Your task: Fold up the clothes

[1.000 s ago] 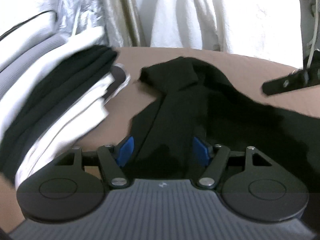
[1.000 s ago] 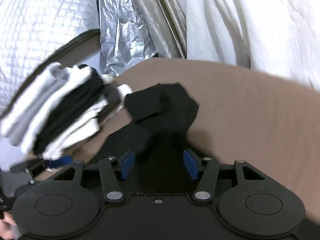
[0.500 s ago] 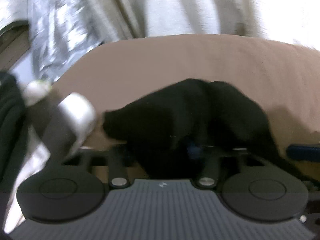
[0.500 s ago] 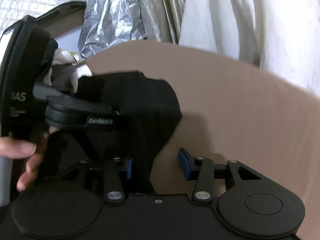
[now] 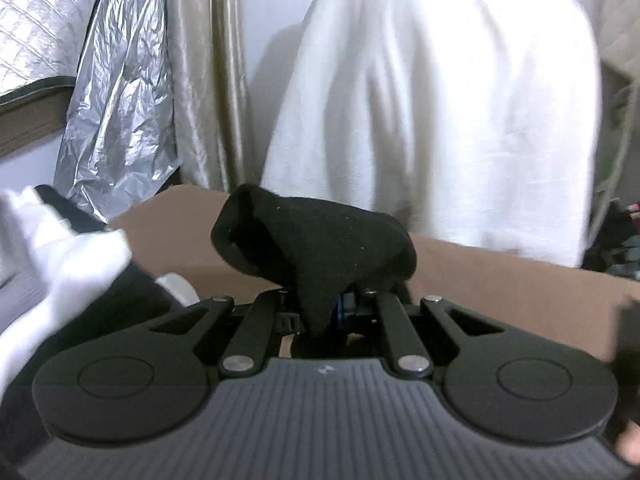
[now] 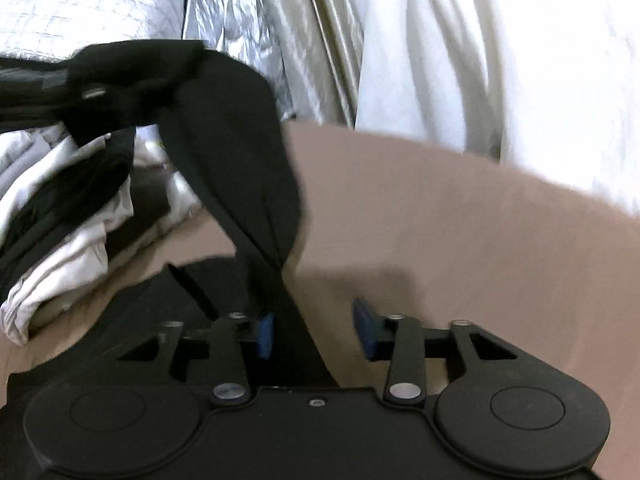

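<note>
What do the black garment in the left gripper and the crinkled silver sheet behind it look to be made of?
The black garment, clamped in the left gripper, looks like a soft matte knit, perhaps cotton: no sheen, pale lint specks, limp folds. The crinkled silver sheet looks like thin metallised plastic or foil: a bright mirror-like shine with sharp creases.

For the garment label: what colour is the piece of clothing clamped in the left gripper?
Plain black garment, no pattern, best seen in the left wrist view.
</note>
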`<control>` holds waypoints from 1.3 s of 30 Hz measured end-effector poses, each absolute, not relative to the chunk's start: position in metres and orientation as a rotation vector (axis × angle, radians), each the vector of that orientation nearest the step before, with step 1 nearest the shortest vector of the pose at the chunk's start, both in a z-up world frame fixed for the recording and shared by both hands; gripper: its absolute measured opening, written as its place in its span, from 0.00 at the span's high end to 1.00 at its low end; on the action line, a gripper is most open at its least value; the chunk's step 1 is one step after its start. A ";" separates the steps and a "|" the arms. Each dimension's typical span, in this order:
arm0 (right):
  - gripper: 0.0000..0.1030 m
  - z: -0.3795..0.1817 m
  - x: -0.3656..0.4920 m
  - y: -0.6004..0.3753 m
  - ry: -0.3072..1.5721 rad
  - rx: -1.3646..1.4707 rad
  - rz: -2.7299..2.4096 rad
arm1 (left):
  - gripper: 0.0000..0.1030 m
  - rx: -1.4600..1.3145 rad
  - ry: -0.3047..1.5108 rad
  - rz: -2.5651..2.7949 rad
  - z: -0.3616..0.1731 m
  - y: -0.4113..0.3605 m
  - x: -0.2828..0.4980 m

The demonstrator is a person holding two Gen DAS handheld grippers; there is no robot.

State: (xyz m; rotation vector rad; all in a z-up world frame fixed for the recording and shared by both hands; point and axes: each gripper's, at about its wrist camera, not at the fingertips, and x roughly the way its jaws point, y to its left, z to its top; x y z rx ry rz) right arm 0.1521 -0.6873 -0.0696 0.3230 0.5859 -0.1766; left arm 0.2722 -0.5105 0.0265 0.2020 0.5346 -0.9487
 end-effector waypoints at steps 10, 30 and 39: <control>0.78 -0.071 0.163 -0.698 0.643 0.398 -0.337 | 0.96 0.000 0.933 -0.946 -0.051 -0.321 0.201; 0.43 -0.098 -0.002 -0.581 0.501 0.946 -0.055 | 0.74 -0.059 1.143 -0.727 -0.103 -0.236 0.204; 0.43 -0.104 0.017 -0.484 0.611 0.761 0.068 | 0.60 -0.123 0.922 -0.813 -0.066 -0.205 0.186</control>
